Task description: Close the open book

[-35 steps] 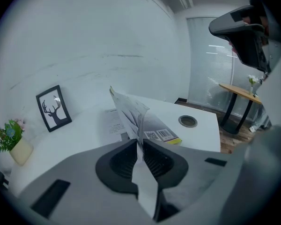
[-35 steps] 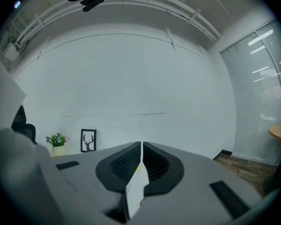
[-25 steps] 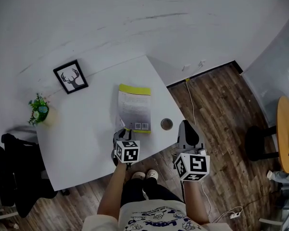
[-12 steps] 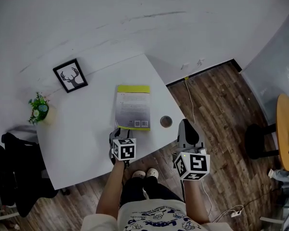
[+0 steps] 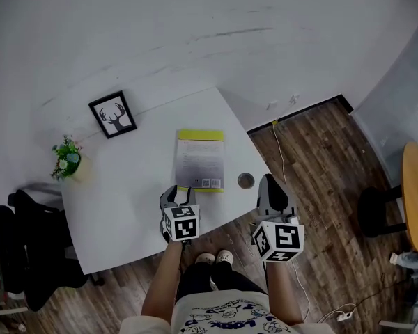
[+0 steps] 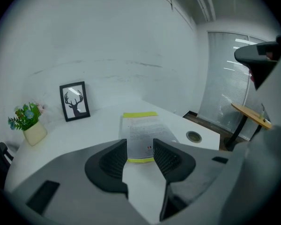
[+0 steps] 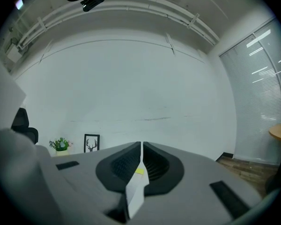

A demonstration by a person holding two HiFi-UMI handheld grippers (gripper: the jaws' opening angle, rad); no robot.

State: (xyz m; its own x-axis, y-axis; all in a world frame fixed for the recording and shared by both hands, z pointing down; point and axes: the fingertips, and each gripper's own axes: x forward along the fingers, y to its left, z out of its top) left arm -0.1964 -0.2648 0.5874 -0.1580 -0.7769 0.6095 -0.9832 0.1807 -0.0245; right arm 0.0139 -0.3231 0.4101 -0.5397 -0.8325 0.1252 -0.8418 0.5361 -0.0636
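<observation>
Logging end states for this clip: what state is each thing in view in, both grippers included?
Grey book with yellow-green edge: closed, flat on the white table.
Left gripper: open, jaws have just been opening, nothing between them.
Right gripper: shut, empty.
Black-framed deer picture: upright.
Potted green plant: upright.

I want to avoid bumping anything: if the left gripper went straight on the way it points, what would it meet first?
Probably the near edge of the flat grey-and-yellow book on the white table. The left gripper, jaws just opened and empty, aims at it.
</observation>
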